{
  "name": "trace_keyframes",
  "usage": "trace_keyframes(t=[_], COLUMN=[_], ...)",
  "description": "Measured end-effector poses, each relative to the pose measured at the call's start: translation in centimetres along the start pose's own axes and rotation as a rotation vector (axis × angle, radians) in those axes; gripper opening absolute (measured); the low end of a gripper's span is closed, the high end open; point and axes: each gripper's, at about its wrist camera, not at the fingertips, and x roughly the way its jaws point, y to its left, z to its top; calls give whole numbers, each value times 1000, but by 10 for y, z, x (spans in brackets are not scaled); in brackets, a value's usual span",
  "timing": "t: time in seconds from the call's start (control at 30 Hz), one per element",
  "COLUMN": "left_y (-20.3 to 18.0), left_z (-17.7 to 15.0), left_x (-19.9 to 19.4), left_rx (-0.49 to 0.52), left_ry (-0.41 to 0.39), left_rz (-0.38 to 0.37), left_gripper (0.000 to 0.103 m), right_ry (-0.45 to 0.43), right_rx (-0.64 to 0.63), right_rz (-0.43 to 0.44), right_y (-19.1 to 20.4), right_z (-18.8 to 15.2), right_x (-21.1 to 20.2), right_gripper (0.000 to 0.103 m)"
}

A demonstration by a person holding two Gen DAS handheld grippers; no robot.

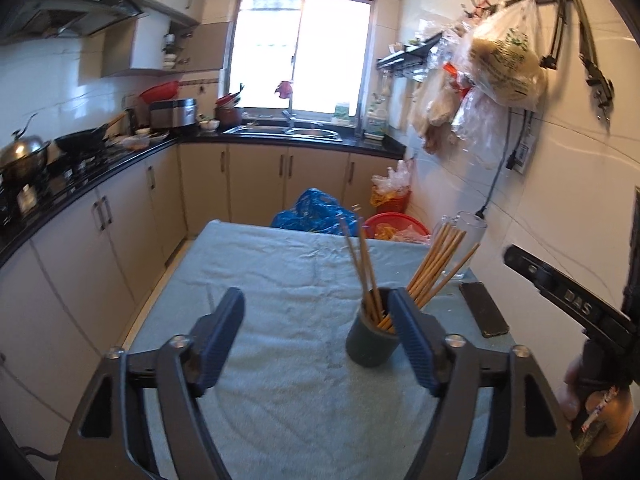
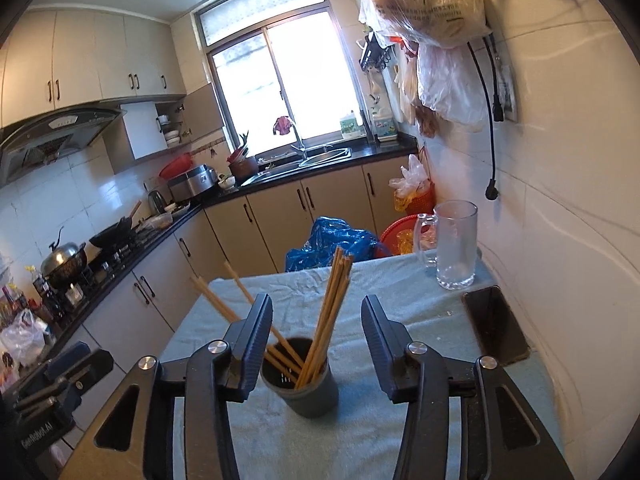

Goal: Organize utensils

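- The dark cup [image 2: 299, 384] of chopsticks [image 2: 328, 312] was parked mid-table on the blue cloth [image 2: 404, 296], well back from every edge.
- The right gripper [image 2: 316, 344] was spread wide, nothing gripped.
- The left gripper [image 1: 316, 332] was spread wide too, empty, cup just inside its right finger.
- A glass mug [image 2: 456, 244] and phone [image 2: 496, 324] were seen crowding the wall-side edge.
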Motion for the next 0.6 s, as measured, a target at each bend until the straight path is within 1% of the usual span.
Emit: trace_keyframes(t=[0.03, 0.07, 0.1, 0.13, 0.2, 0.27, 0.37, 0.53, 0.6], left_y=[4, 5, 7, 8, 9, 10, 9, 10, 7], left_z=[-4, -6, -10, -14, -20, -28, -41, -59, -63], left_x=[-7, -11, -18, -28, -42, -60, -87, -122, -130], left_rx=[-6, -6, -5, 3, 19, 32, 37, 1, 10], left_ry=[-12, -22, -40, -68, -108, -157, -216, -270, -292], left_rz=[9, 19, 39, 72, 116, 182, 260, 268, 269], left_gripper=[82, 87, 92, 94, 99, 102, 103, 103, 103], right_ry=[4, 10, 20, 27, 43, 54, 56, 59, 46], right_rx=[-5, -10, -16, -18, -19, -25, -34, -26, -23], right_rz=[-4, -8, -13, -17, -26, -45, -83, -82, -93], right_y=[0, 1, 2, 2, 2, 4, 7, 12, 15], right_z=[-4, -8, -14, -19, -30, -45, -66, -97, -108], right_x=[-4, -7, -12, -16, -23, -33, -46, -66, -74], right_gripper=[54, 55, 56, 56, 57, 57, 58, 61, 63])
